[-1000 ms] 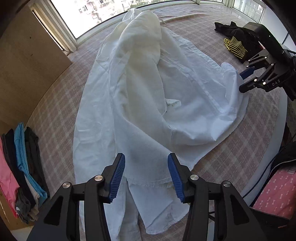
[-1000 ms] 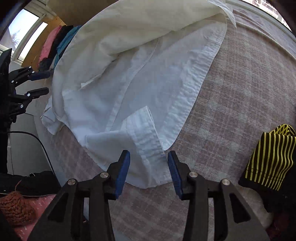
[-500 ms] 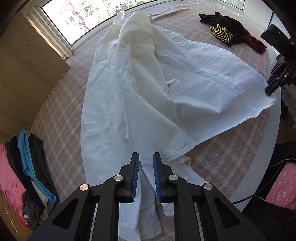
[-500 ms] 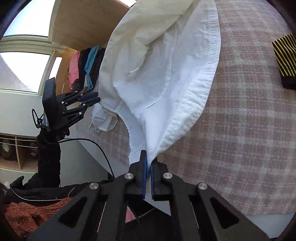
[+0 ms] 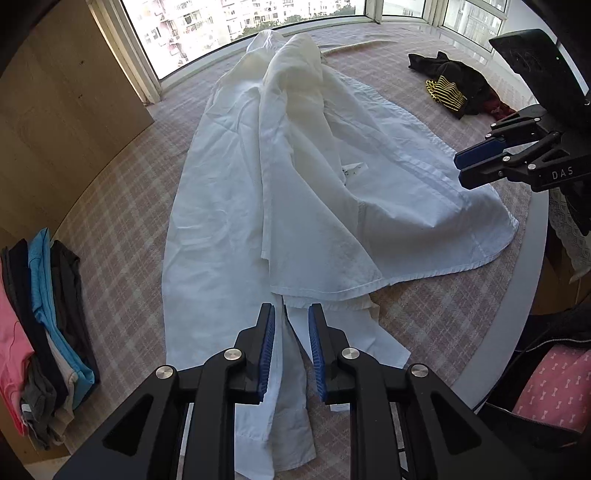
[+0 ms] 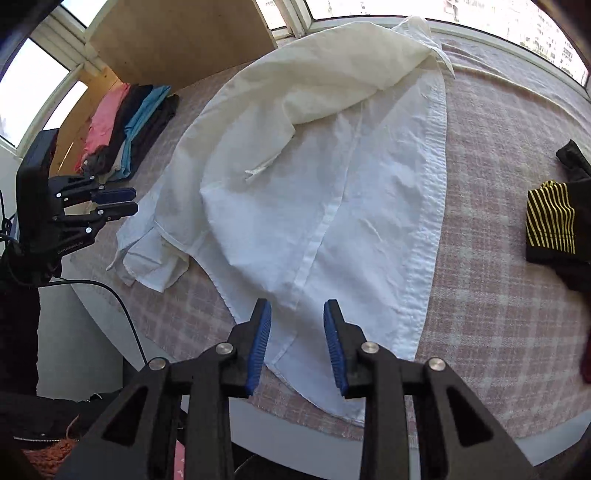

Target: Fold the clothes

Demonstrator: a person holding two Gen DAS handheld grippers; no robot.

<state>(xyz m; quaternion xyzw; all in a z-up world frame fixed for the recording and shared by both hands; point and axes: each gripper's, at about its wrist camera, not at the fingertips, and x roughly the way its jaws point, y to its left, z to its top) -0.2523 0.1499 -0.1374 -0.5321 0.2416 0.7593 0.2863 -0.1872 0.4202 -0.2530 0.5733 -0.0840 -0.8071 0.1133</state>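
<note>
Checked table (image 5: 122, 206) holds white shirt (image 5: 229, 206), sleeve partly hidden; both grippers' fingers (image 5: 266, 347) (image 6: 259, 343) part-open, empty.

White shirt (image 5: 295, 192), pink-checked tablecloth (image 5: 122, 206)

It looked like a room in a high-rise flat: tall windows (image 5: 236, 26) gave onto apartment blocks, a round table (image 5: 532, 266) wore a checked cloth (image 6: 498, 206), folded clothes (image 5: 40, 325) were stacked at its edge beside a wooden cabinet (image 5: 62, 125), with more garments (image 5: 454, 85) heaped opposite
</note>
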